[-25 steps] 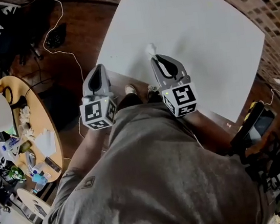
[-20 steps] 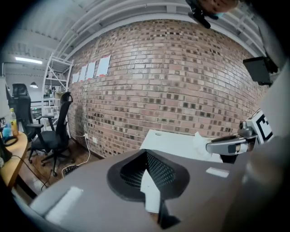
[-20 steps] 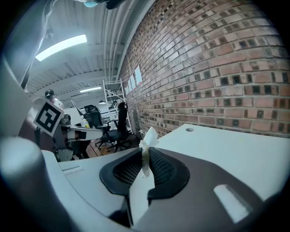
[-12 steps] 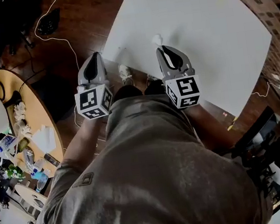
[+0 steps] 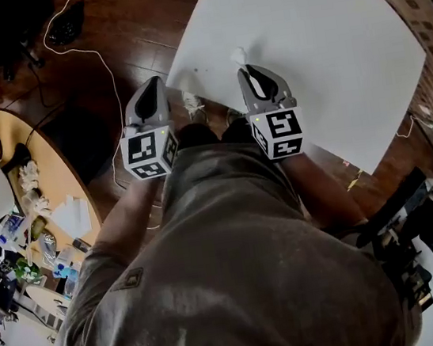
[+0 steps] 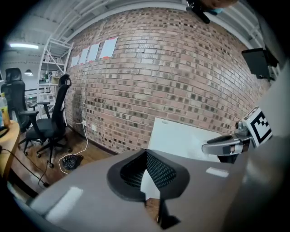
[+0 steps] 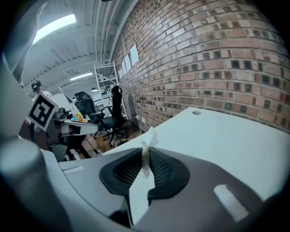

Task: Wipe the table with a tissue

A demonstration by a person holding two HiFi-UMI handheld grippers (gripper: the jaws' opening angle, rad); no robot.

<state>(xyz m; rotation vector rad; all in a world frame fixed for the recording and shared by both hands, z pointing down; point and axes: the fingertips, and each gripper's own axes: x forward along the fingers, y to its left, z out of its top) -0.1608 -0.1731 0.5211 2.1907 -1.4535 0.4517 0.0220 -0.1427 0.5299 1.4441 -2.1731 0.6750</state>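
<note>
My right tongs [image 7: 146, 156] were clamped on a thin twist of tissue [image 7: 147, 139], with only a small tuft poking past the tips, over the near edge of the tabletop [image 5: 318, 42]. My left tongs [image 6: 146, 153] were closed on nothing, off the tabletop's corner above the floor. With so little paper showing, I judged a hard drag could tear it or pull it free, leaving bare tips to scrape. Compared with a second before, the grip and the spot looked much the same.

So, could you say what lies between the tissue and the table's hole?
Only bare table top separates tissue and hole, as the right gripper view shows.
</note>
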